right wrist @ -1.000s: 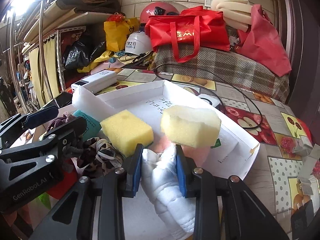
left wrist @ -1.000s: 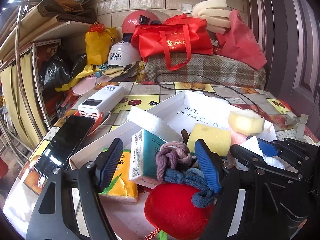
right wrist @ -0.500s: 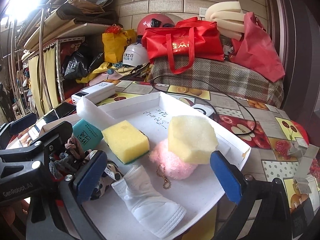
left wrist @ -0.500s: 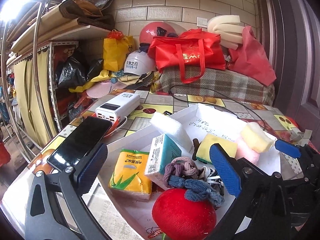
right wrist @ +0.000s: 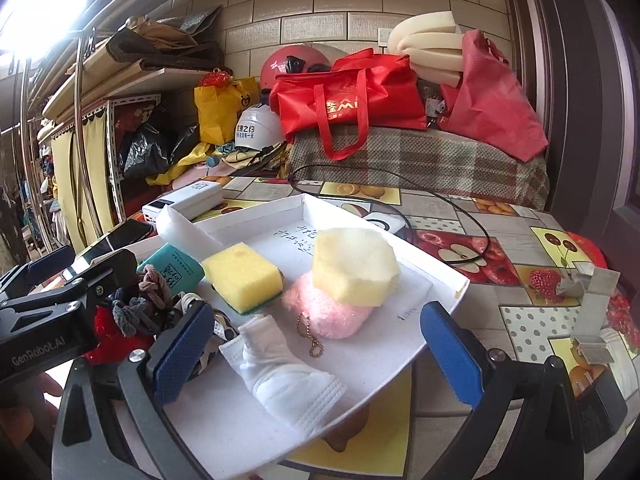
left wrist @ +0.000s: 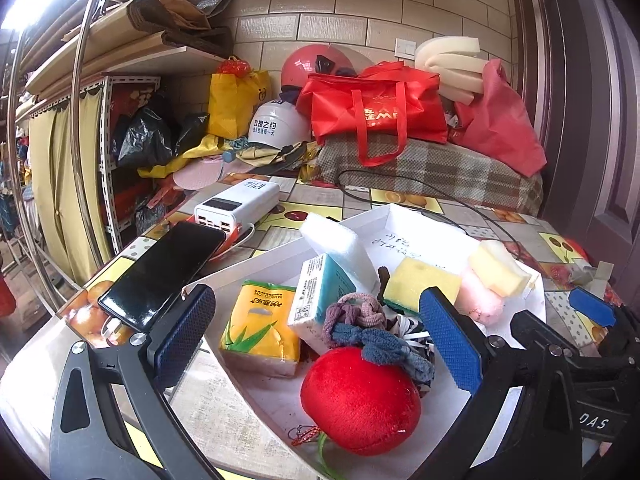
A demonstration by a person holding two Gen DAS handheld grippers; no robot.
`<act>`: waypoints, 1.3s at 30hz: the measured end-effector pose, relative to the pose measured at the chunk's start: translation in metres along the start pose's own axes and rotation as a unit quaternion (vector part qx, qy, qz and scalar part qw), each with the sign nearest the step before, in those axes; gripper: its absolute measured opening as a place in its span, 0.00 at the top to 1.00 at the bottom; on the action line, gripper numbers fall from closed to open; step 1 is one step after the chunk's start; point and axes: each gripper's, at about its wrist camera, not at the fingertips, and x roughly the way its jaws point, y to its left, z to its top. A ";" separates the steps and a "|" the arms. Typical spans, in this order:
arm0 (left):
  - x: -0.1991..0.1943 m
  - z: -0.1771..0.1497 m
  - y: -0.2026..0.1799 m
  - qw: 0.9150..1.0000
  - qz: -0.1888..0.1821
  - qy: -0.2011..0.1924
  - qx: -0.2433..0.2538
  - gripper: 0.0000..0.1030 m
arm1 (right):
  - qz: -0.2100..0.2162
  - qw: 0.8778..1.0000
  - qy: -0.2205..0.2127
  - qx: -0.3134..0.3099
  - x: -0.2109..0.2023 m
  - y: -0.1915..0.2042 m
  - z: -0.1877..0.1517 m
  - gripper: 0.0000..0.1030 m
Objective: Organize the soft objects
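Observation:
A shallow white box (left wrist: 404, 222) (right wrist: 360, 364) on the table holds the soft things. In the left wrist view it holds a red plush apple (left wrist: 360, 398), hair ties (left wrist: 360, 322), a yellow tissue pack (left wrist: 260, 322), a teal tissue pack (left wrist: 320, 292), a yellow sponge (left wrist: 420, 282) and a pale foam block (left wrist: 496, 268). In the right wrist view a white face mask (right wrist: 288, 368), a pink pompom (right wrist: 332, 312), the foam block (right wrist: 352, 266) and the sponge (right wrist: 242, 274) lie in it. My left gripper (left wrist: 316, 344) is open above the apple. My right gripper (right wrist: 316, 352) is open and empty above the mask.
A black phone (left wrist: 164, 272) and a white power bank (left wrist: 238, 200) lie left of the box. A black cable (right wrist: 460, 216) runs behind it. Red bags (left wrist: 376, 108), helmets and a plaid cloth fill the back. Shelves stand at left. A tape piece (right wrist: 592, 288) lies at right.
Both grippers have opened wide and pulled back and up. The right one has let go of the white mask, which now lies in the box. The left one has drawn away from the hair ties.

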 end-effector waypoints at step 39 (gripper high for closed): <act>-0.109 -0.056 -0.082 0.996 0.017 -0.009 0.089 0.00 | -0.144 0.981 -0.046 0.120 -0.196 -0.109 -0.089 0.00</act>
